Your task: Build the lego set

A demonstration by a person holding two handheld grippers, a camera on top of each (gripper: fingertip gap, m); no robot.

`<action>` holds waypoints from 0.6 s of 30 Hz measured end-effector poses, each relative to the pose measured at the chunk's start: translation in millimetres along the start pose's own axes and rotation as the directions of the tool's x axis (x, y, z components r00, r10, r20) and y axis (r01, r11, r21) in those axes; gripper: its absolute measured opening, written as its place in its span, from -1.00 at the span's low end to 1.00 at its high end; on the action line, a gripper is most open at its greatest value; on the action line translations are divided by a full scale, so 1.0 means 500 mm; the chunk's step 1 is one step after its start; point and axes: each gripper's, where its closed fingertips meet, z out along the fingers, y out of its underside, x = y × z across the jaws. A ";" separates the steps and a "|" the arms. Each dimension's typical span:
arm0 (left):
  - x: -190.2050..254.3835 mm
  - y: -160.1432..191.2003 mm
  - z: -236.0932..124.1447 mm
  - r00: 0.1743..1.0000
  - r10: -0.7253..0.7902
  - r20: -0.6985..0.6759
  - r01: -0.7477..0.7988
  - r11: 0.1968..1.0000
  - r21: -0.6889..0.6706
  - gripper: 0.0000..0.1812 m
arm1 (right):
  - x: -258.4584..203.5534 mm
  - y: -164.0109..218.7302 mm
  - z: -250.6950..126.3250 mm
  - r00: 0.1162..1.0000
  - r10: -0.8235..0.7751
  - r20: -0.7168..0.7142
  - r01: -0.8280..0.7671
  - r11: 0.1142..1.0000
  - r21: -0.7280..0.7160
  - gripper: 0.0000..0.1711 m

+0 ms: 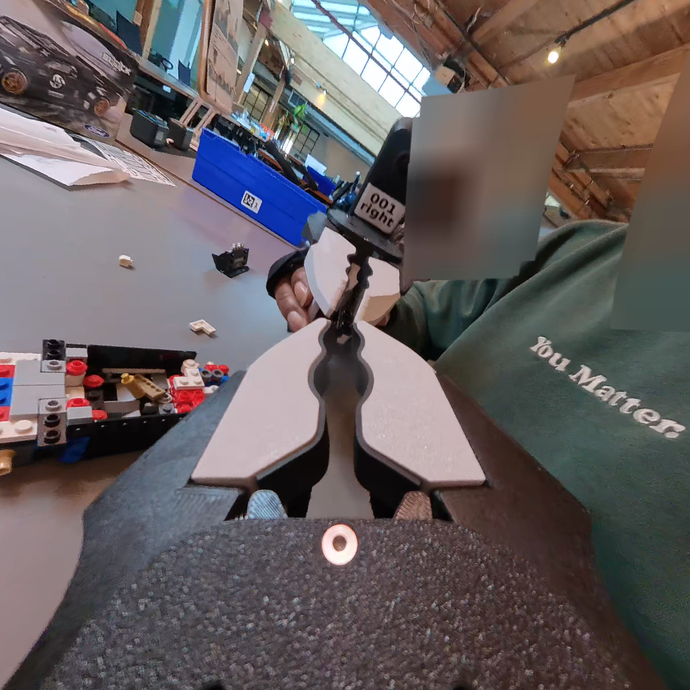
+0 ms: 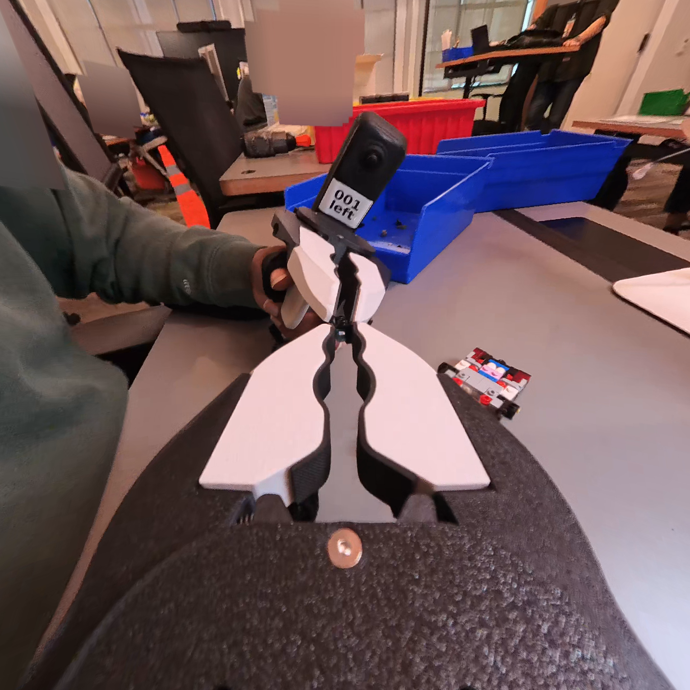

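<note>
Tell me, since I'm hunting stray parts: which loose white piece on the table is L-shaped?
The white piece nearer the lego build; the farther white piece is a small plain block.

This looks like a shared workshop or lab in a converted industrial hall. Overhead, at about one o'clock in the left wrist view, exposed wooden roof beams (image 1: 522, 33) run beside a long glazed skylight (image 1: 377, 63). Open blue plastic parts bins (image 2: 440, 209) sit on the smooth grey worktable (image 2: 541, 317) at one o'clock in the right wrist view, with a red ribbed plastic crate (image 2: 407, 127) behind. At two o'clock, people stand at a raised wooden desk (image 2: 507, 56); what lies on it is too blurred to tell.
</note>
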 end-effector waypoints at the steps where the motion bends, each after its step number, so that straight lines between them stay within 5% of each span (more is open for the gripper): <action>1: -0.001 0.005 0.000 1.000 0.024 0.017 -0.024 0.999 -0.022 -0.88 | -0.004 0.003 -0.001 0.999 0.024 0.022 -0.023 1.000 -0.017 -0.91; 5: -0.003 0.022 0.006 0.995 0.080 0.065 -0.075 0.994 -0.084 -0.85 | -0.010 0.015 -0.002 0.965 0.238 0.112 -0.233 0.971 -0.051 -0.91; 11: -0.025 0.025 0.005 0.983 0.084 0.163 -0.068 0.992 -0.102 -0.91 | 0.011 0.028 0.005 0.922 0.353 0.159 -0.349 0.936 -0.049 -0.91; 18: -0.058 0.007 -0.001 0.975 0.002 0.224 0.005 1.000 -0.029 -0.91 | 0.050 0.032 0.015 0.998 0.051 -0.041 -0.054 0.996 -0.076 -0.88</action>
